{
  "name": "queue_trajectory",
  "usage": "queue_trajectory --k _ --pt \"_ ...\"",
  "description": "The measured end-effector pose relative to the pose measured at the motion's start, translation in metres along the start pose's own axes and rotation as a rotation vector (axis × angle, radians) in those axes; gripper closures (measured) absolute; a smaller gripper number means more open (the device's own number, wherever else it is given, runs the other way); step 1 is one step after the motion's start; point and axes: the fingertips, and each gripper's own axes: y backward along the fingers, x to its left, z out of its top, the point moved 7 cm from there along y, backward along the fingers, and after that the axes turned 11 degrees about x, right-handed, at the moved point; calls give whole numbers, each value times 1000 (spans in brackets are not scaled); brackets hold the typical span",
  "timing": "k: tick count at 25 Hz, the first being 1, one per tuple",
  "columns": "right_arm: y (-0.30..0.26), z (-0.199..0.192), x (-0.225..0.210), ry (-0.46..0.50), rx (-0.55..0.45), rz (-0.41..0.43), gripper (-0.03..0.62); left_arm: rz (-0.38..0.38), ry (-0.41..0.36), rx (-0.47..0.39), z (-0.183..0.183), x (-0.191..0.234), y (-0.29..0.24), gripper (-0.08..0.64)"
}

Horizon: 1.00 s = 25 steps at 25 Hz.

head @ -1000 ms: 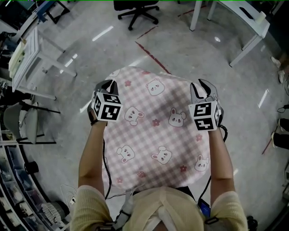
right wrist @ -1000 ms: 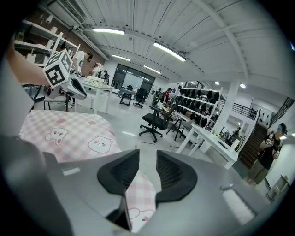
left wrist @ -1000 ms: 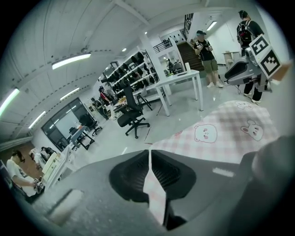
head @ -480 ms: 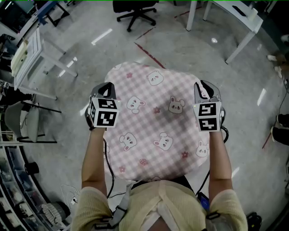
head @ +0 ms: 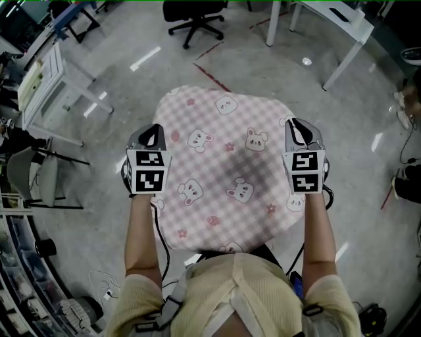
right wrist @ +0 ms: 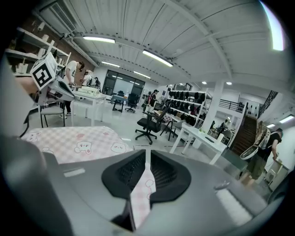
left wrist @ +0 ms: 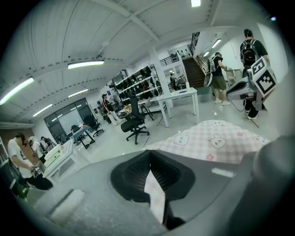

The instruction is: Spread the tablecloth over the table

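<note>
Above glossy grey floor (head: pixel 99 125), a pink checked bear-print tablecloth (head: pixel 227 178), seemingly light and limp, stretches flat; left claw (left wrist: pixel 149 161) and right claw (right wrist: pixel 147 157) each clamp a side edge.

- Tablecloth (head: pixel 227 164): one, pink check.
- Grippers: two, namely the left gripper (head: pixel 153 133) and the right gripper (head: pixel 299 130).
- Marker cubes: two, one per gripper, namely the left cube (head: pixel 148 179) and the right cube (head: pixel 304 172).
- Forearms: two, namely the left forearm (head: pixel 143 230) and the right forearm (head: pixel 314 230).
- Black swivel chair (head: pixel 194 10): one in the head view.
- White tables: two in the head view, namely the far table (head: pixel 342 16) and the side table (head: pixel 43 72).
</note>
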Motion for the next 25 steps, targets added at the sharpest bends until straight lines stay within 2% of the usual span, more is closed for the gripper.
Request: queue_trajectory --k 7,15,22,25 --pt "30 -1 15 13 -24 -9 588 -1 30 -38 -8 -2 35 554" --pt "56 -5 36 14 -37 6 589 -24 75 -62 -27 -8 63 554" --pt "68 -15 41 -31 -27 10 589 -38 124 -46 -47 -14 78 554" --pt "72 -21 46 -65 -26 28 589 -39 122 -38 -55 -16 83 554"
